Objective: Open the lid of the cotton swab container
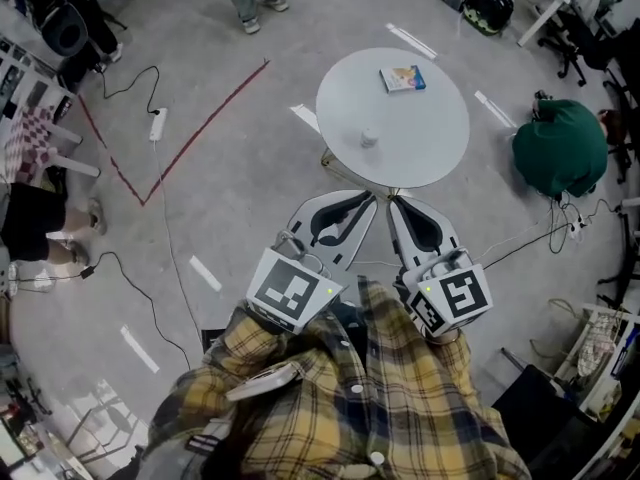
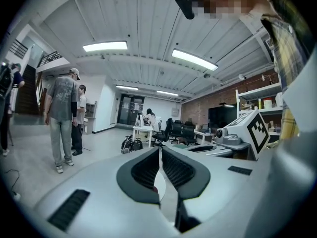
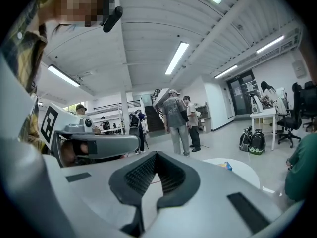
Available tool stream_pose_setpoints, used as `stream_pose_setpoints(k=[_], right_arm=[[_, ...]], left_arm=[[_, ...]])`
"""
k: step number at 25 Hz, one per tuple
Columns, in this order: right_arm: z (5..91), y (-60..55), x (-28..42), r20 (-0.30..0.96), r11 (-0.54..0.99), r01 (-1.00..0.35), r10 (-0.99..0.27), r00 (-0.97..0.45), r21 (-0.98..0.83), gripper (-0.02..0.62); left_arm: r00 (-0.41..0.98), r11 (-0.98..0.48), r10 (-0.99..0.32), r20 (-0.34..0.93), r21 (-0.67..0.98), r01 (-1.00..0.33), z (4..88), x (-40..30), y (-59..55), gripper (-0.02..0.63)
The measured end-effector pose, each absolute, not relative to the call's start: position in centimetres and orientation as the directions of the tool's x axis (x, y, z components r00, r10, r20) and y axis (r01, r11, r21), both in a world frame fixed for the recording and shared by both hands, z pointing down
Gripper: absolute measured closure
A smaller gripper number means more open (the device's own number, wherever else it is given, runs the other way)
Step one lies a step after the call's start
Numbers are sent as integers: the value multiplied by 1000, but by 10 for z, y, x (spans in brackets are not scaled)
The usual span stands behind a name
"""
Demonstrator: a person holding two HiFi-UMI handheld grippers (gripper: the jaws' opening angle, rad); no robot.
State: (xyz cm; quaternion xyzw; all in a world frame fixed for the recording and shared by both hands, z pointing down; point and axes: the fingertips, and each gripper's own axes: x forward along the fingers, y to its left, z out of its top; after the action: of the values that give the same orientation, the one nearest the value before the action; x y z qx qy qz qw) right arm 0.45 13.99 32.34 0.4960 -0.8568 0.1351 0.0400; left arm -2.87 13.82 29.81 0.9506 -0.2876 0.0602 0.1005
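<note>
head view: the step in hand looks like the approach, with nothing grasped yet. the cotton swab container (image 1: 369,137), a small white tub, stands near the middle of the round white table (image 1: 440,158), well apart from a blue box (image 1: 403,78) nearer the far edge. the left gripper (image 1: 368,201) and right gripper (image 1: 398,204) sit side by side just short of the table's near rim, both pointing at it. the grey floor (image 1: 230,188) carries a red tape line (image 1: 190,133), a power strip (image 1: 157,123) with cables, and a green heap (image 1: 560,148) to the right. left gripper view: its jaws are pressed together with nothing between them, and people (image 2: 62,118) stand in an open workroom with strip lights and desks beyond. right gripper view: its jaws are likewise closed and empty; the table and the blue box (image 3: 225,166) show ahead, and the container cannot be made out here. next, i judge, both grippers must reach over the table and spread their jaws, one to steady the tub, one to take its lid.
</note>
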Motion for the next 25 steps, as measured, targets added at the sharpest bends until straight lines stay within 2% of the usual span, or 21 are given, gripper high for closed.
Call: stream_pose_setpoints(k=[12, 25], right_arm=[[327, 26, 17, 234, 366, -909, -883, -407, -201, 578], [341, 19, 40, 264, 368, -905, -870, -416, -214, 578]], left_arm=[[873, -858, -454, 181, 174, -482, 304, -21, 19, 569], [842, -824, -496, 213, 188, -534, 319, -10, 0, 569]])
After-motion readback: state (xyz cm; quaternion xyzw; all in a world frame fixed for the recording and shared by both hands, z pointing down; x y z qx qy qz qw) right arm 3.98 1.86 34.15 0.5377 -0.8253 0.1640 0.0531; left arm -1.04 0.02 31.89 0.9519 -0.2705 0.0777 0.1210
